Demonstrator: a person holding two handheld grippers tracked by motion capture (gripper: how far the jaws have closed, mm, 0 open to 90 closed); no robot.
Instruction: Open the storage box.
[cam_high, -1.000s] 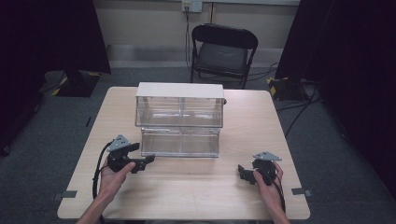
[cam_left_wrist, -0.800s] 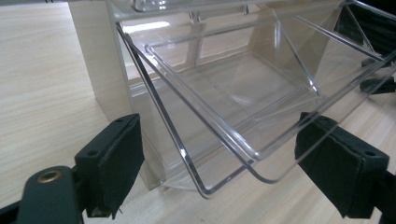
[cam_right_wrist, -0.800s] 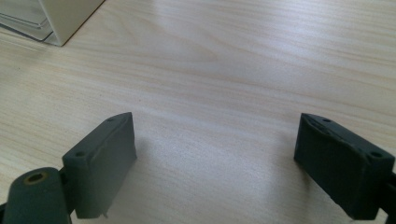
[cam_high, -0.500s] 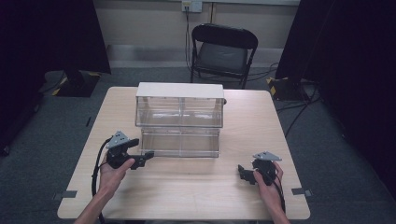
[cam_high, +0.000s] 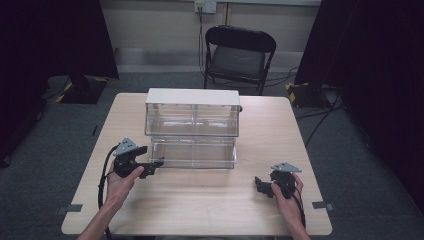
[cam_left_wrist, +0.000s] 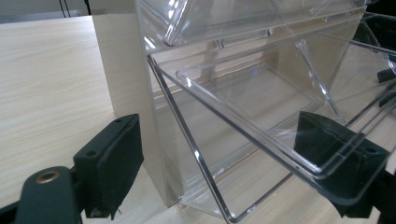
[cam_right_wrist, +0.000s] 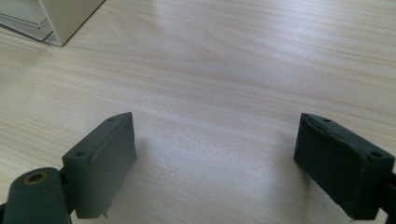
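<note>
1. Left tongs (cam_high: 156, 164) spread wide at the near-left corner of the clear drawer unit (cam_high: 192, 130); in the left gripper view one jaw stands outside the unit's pale side wall (cam_left_wrist: 119, 70), the other sits behind the tilted clear front of the lower drawer (cam_left_wrist: 261, 140). Nothing clamped; whether either pad touches the plastic cannot be told.
2. Right tongs (cam_high: 262, 186) likewise spread wide, holding nothing, resting low over bare wood at the near right of the surface (cam_high: 210, 200), well apart from the unit. In the right gripper view, only a corner of the unit (cam_right_wrist: 60, 23) up at the far left.
3. Drawer unit standing mid-surface, towards the far side: white top, two clear tiers, lower drawer (cam_high: 194, 152) tipped or drawn out towards the near side.
4. Likely step in hand: taking hold of the lower drawer's left front corner to move it.
5. Risks from here, as judgement:
   - Closing with the side wall between the jaws would pinch wall and drawer together, jamming the drawer rather than freeing it.
   - Gripping thin, slick clear plastic near its edge invites slipping off or flexing the panel.
   - Pulling from one corner alone could skew the drawer in its slot, or drag the whole light unit across the surface, since the right tongs give no bracing.
6. Beyond the surface: a black folding chair (cam_high: 240, 52) at the far side, grey floor around.
</note>
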